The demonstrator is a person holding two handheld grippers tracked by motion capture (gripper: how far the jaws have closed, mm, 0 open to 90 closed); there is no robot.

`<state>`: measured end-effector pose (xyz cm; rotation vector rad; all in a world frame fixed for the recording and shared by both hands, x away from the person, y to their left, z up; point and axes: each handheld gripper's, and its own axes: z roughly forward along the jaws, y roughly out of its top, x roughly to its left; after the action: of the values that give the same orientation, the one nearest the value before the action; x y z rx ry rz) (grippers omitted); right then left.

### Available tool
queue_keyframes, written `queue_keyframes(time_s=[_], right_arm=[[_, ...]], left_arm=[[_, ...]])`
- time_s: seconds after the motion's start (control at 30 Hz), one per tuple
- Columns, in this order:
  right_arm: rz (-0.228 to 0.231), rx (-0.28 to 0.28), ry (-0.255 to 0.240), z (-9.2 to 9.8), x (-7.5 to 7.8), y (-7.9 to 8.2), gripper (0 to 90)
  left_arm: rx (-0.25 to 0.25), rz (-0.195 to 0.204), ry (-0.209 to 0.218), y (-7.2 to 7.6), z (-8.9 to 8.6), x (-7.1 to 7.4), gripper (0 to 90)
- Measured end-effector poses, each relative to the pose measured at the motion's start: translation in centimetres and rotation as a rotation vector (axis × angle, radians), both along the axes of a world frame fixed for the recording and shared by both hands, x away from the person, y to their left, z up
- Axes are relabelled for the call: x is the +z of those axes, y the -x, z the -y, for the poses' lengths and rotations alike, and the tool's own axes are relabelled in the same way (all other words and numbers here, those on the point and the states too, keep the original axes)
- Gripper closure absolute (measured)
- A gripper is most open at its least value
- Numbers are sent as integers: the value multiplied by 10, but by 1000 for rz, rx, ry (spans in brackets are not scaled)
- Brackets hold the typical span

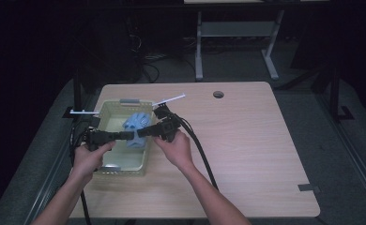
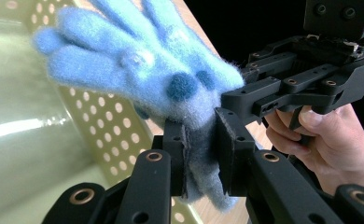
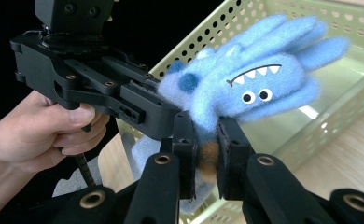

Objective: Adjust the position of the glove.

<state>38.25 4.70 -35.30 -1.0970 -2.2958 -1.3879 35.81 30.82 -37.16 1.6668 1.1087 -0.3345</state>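
Left black gripper (image 1: 127,135), held over the pale green perforated plastic basket (image 1: 107,112), is clamped on the lower edge of a fluffy light-blue monster glove (image 1: 138,123) with dark blue spots, white teeth and two round eyes. That glove hangs above the basket's right half, its fingers spread up and away. Right black gripper (image 1: 142,132) meets it from the opposite side, jaws likewise pinched on the glove's cuff. Both hands (image 1: 89,157) grip the handles over the light wooden table (image 1: 247,136).
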Motion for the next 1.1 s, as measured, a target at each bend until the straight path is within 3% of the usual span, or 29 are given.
queue_keyframes(time_s=[0.63,1.1], right_arm=[[-28,27,-15,-26,-9,-6,801],[-48,39,8,-45,-22,-17,801]], left_arm=[[34,-22,-29,1,-24,-1,751],[44,-62,-95,-7,-37,-8,754]])
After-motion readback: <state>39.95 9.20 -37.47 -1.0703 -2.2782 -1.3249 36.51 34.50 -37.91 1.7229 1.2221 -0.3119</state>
